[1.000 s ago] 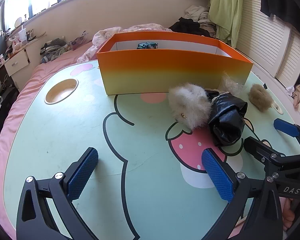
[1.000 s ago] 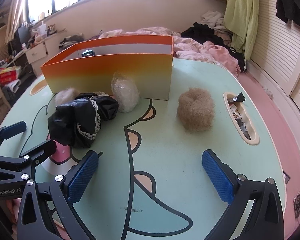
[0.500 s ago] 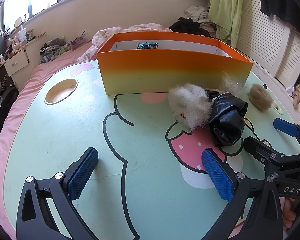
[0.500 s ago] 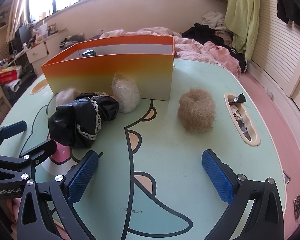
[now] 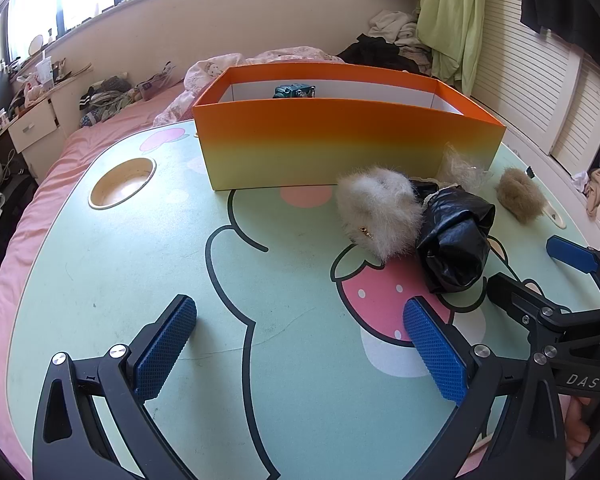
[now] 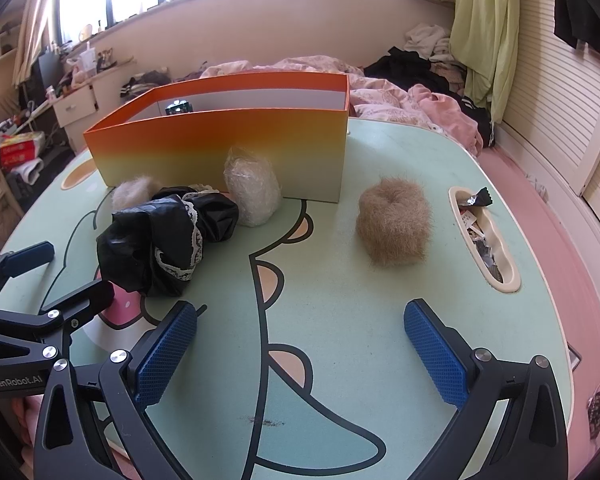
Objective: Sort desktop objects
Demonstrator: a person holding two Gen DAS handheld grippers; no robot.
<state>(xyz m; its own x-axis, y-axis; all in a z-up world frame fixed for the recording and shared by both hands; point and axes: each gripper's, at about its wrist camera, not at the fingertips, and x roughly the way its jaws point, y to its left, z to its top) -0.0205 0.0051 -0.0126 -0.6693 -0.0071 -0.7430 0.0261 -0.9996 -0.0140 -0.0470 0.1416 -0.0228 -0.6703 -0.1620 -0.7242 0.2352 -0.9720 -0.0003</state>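
An orange-to-yellow box [image 5: 340, 144] [image 6: 220, 148] stands at the back of the green cartoon table, with a small dark teal object [image 5: 294, 91] inside. In front of it lie a white furry pouch [image 5: 376, 210], a crumpled black lace-trimmed cloth [image 5: 454, 240] [image 6: 168, 236], a clear bag of white filling [image 6: 252, 192] and a brown furry puff [image 6: 394, 222] [image 5: 520, 196]. My left gripper [image 5: 300, 344] hovers open near the front edge, left of the pile. To the right of the black cloth, my right gripper [image 6: 300, 344] is open too, with nothing between its fingers.
A round cup hole [image 5: 123, 182] sits at the table's left. A long slot tray [image 6: 484, 236] with wrappers lies at the right edge. A bed with pink bedding and piled clothes [image 6: 412, 96] surrounds the table. A white dresser [image 5: 32, 128] stands far left.
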